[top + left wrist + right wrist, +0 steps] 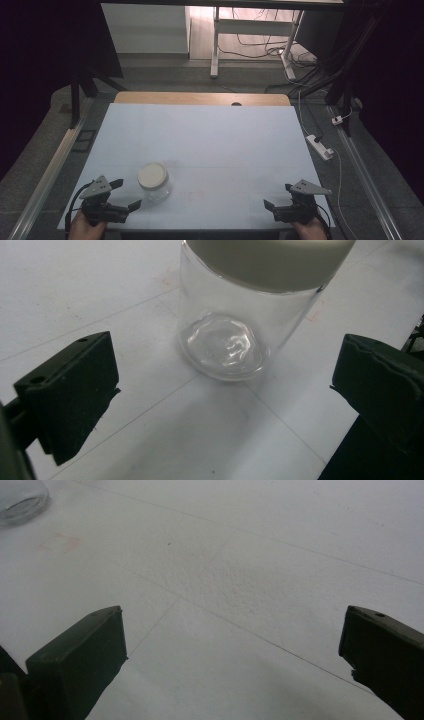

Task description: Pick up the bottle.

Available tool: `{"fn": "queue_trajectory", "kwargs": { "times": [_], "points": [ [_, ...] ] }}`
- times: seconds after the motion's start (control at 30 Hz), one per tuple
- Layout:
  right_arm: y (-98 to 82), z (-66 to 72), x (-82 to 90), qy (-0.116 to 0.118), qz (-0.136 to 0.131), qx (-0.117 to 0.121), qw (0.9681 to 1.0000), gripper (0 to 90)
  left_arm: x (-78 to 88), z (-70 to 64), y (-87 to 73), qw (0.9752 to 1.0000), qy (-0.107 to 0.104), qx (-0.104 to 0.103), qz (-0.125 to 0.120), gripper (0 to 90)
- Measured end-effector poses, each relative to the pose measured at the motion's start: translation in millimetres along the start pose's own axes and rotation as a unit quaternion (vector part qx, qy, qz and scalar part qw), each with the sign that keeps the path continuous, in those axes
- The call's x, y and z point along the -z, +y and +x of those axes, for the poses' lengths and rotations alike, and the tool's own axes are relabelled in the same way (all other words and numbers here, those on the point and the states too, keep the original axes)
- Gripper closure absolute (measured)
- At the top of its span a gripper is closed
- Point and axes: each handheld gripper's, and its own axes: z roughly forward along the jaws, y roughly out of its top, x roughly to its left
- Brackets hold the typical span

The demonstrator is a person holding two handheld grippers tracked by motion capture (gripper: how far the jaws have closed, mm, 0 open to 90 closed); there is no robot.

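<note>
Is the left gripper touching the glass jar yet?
Apart. The left gripper view shows bare table between both open jaws of the left gripper and the glass jar, which stands ahead of them.

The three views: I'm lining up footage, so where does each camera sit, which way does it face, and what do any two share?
High view: above the person's side, looking forward and down on the white table; both hands, left gripper and right gripper show.
Left gripper view: rides the left gripper, facing the lidded glass jar between its open jaws.
Right gripper view: rides the right gripper, facing bare tabletop, jaws open.
Shared: all three show the jar, at top left in the right gripper view.
</note>
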Motion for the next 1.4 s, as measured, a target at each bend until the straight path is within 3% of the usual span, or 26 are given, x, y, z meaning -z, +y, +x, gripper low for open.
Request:
{"fn": "queue_trajectory", "kwargs": {
  "times": [0.27,0.37,0.53,0.9,1.4],
  "points": [
    [0.4,-0.2,-1.0,0.002,0.004,0.000,1.0000,0.0,-6.2,0.9,5.3,0.9999,-0.006,0.008,-0.007,0.0],
    [0.5,-0.2,-1.2,0.003,0.005,-0.001,1.0000,0.0,-10.1,0.4,7.9,0.9998,-0.019,-0.004,-0.003,0.0],
    [0.6,-0.4,-1.6,0.003,0.007,-0.002,1.0000,0.0,-20.3,-2.6,14.1,0.9993,-0.021,-0.030,0.005,0.0],
    [0.8,-0.4,-2.2,0.003,0.010,0.000,0.9999,0.0,-40.0,-2.6,24.5,0.9978,-0.043,-0.047,0.020,0.0],
    [1.0,0.2,-2.9,0.003,0.013,0.003,0.9999,0.0,-63.8,-6.3,34.6,0.9956,-0.032,-0.082,0.032,0.0]
  ]
}}
